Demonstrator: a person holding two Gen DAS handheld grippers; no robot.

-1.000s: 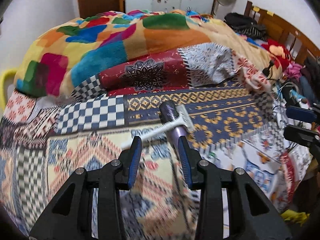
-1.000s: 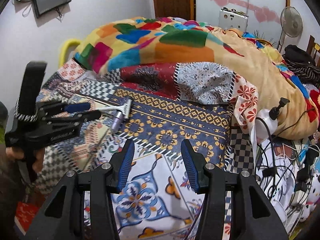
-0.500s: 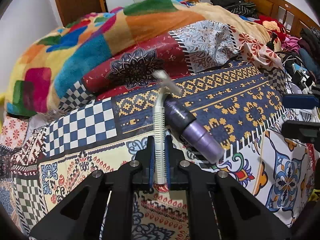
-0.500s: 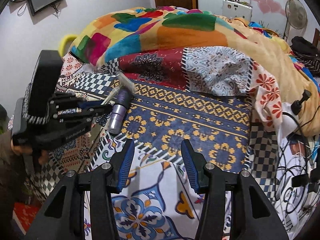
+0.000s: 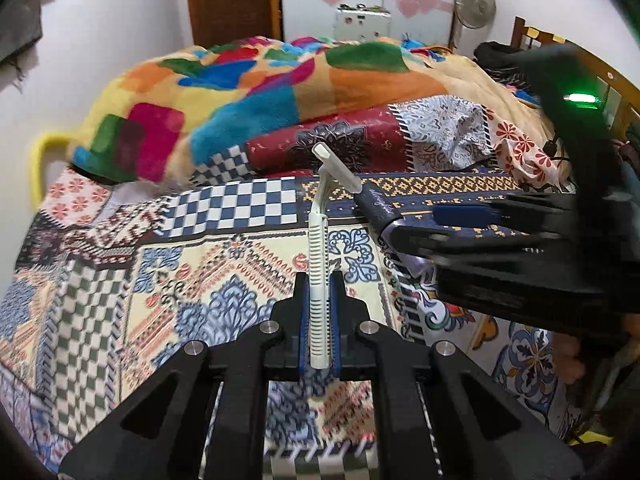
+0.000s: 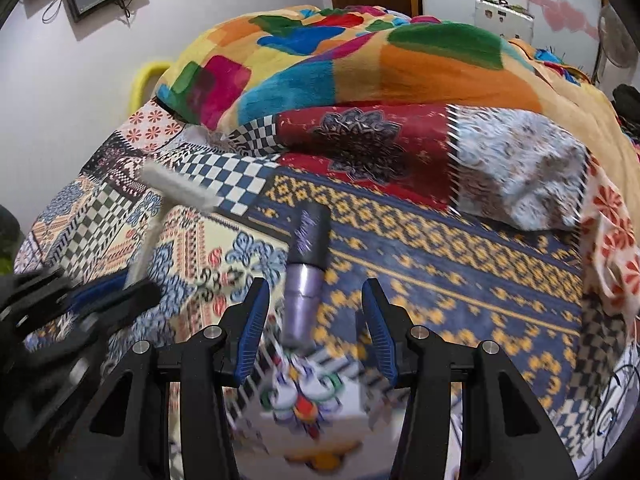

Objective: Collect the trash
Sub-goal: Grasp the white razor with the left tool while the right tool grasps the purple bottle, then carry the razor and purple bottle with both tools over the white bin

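Observation:
My left gripper (image 5: 319, 304) is shut on the handle of a white disposable razor (image 5: 320, 240), held upright above the patterned bedsheet, its head tilted at the top. The razor also shows blurred in the right wrist view (image 6: 176, 192). A purple and black tube (image 6: 306, 268) lies on the sheet. My right gripper (image 6: 312, 320) is open, its fingers on either side of the tube's purple end, not touching it. In the left wrist view the right gripper (image 5: 480, 224) hides most of the tube (image 5: 378, 204).
A colourful patchwork blanket (image 5: 280, 92) is heaped behind the sheet. A yellow chair back (image 5: 38, 160) stands at the left bed edge. A wooden headboard (image 5: 612, 84) and a fan (image 5: 476, 4) are at the far right.
My left gripper has lifted the razor off the sheet and away from the tube. My right gripper has moved left and forward until its open fingers straddle the tube.

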